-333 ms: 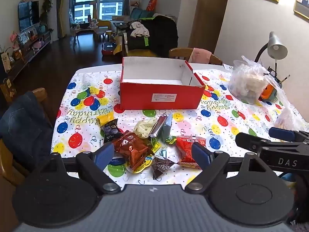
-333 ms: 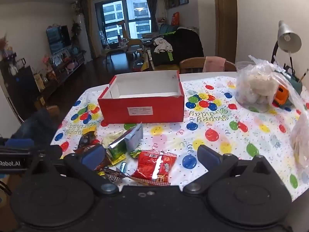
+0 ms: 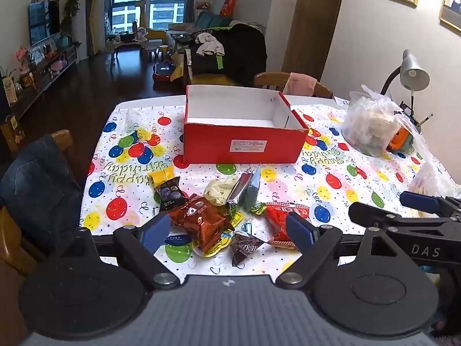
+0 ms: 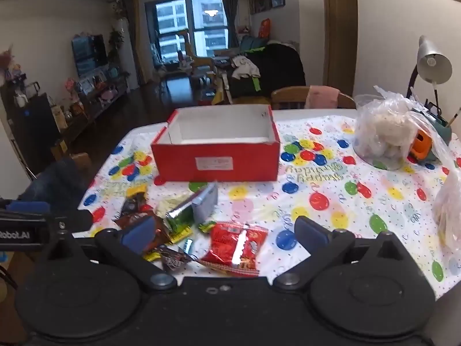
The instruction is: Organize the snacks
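A living room with a dark floor and tall windows lies behind a table [image 3: 374,184] spread with a balloon-print birthday cloth. The left gripper [image 3: 227,232] hangs over the near edge, its jaws spread wide with nothing pinched; a brown snack packet [image 3: 198,219] lies just beyond and between its fingertips. The right gripper [image 4: 224,235] is likewise spread and empty, with a red snack packet [image 4: 234,245] framed between its fingertips, long side running across the view. Both packets belong to a loose heap of snacks on the near side of the red box [image 3: 243,132], which stands open and looks empty. So each hand seems nearest its own packet, and the box lies straight ahead beyond the heap. The left view alone shows a small dark triangular packet [image 3: 245,248] clearly; the right view blurs it.
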